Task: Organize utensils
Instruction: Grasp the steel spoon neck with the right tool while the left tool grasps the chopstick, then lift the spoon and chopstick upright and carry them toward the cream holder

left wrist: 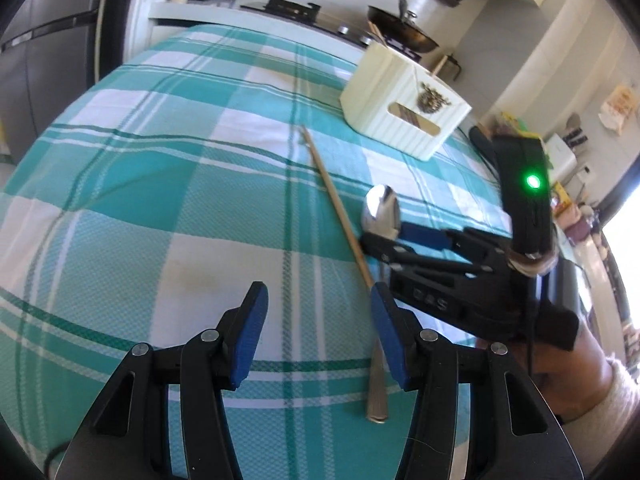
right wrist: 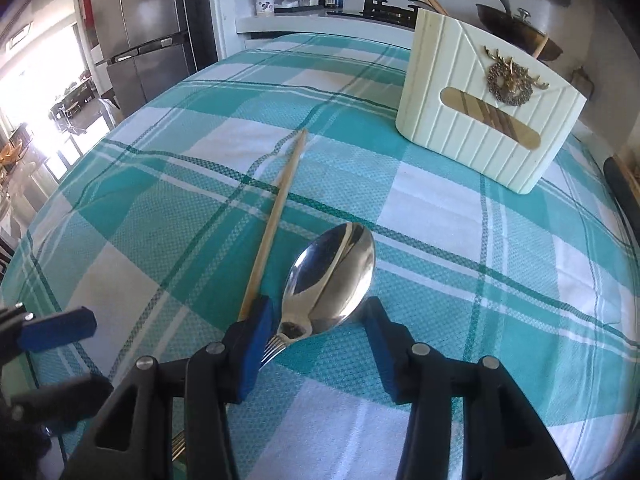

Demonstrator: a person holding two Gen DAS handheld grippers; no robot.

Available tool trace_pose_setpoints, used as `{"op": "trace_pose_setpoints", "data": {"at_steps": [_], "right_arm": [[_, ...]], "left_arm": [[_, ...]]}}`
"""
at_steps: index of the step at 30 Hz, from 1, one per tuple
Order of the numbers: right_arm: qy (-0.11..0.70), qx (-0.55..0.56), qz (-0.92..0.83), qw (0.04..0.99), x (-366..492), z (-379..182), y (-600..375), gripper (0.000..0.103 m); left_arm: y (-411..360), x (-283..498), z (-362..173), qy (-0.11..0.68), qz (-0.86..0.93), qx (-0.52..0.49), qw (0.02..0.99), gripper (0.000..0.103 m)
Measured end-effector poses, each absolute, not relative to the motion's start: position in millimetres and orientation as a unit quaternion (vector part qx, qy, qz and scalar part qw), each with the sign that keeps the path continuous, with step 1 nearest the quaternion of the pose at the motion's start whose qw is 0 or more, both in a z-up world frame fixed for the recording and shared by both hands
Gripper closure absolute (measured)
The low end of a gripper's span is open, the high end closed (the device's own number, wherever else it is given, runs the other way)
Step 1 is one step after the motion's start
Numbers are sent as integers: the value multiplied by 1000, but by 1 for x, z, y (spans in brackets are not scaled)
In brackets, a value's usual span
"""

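Left of centre in the right wrist view, a stiff, light chopstick (right wrist: 276,216) lies on the tabletop (right wrist: 440,240); mid-frame, the slippery steel spoon (right wrist: 332,276) sits between the right gripper (right wrist: 318,344)'s parted pads, best pinched at its neck. The left gripper (left wrist: 316,336) is spread, empty.

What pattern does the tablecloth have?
The tablecloth is a teal-and-white plaid with thin dark green lines, clearest in the right wrist view.

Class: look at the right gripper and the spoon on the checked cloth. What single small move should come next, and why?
Probably close the right gripper on the spoon. Its jaws stand open on either side of the spoon's neck, the spoon lies on the cloth, and the cream utensil holder stands beyond, apart.
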State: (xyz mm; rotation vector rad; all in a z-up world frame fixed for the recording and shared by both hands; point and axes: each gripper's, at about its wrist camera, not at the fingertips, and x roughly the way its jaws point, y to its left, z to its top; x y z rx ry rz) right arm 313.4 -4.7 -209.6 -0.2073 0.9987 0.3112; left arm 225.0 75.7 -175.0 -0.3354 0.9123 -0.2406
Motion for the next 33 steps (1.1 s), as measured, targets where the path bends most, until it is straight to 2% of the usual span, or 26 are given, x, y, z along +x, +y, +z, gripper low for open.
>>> {"op": "trace_pose_setpoints", "data": {"at_steps": [6, 11, 14, 17, 23, 25, 26, 27, 28, 30, 31, 33], "right_arm": [[481, -132, 187, 846, 281, -207, -33, 56], [482, -147, 161, 849, 253, -203, -104, 56], [494, -116, 123, 853, 249, -202, -157, 57], [497, -91, 84, 859, 241, -198, -193, 57], [509, -10, 82, 857, 204, -197, -205, 55], [496, 2, 79, 865, 197, -201, -199, 49], [489, 0, 74, 869, 194, -201, -196, 48], [484, -1, 72, 872, 192, -201, -193, 48], [482, -4, 72, 873, 191, -202, -190, 46], [480, -34, 74, 874, 190, -202, -182, 48], [480, -55, 72, 872, 189, -202, -179, 49], [484, -57, 73, 870, 188, -200, -183, 68]], "left_arm": [[77, 227, -176, 440, -105, -145, 880, 46], [56, 241, -180, 450, -115, -129, 876, 46], [32, 254, -181, 450, -113, -99, 880, 45], [9, 267, -188, 456, -88, -47, 884, 40], [-15, 277, -204, 457, -24, 37, 888, 28], [-18, 275, -204, 453, -19, 48, 890, 28], [-18, 274, -204, 453, -23, 50, 890, 34], [-19, 273, -203, 454, -33, 47, 889, 47], [-19, 272, -202, 455, -49, 43, 888, 55], [-25, 268, -200, 454, -55, 56, 888, 94], [-27, 266, -200, 453, -55, 64, 887, 95], [-23, 261, -201, 451, -58, 61, 889, 99]]}}
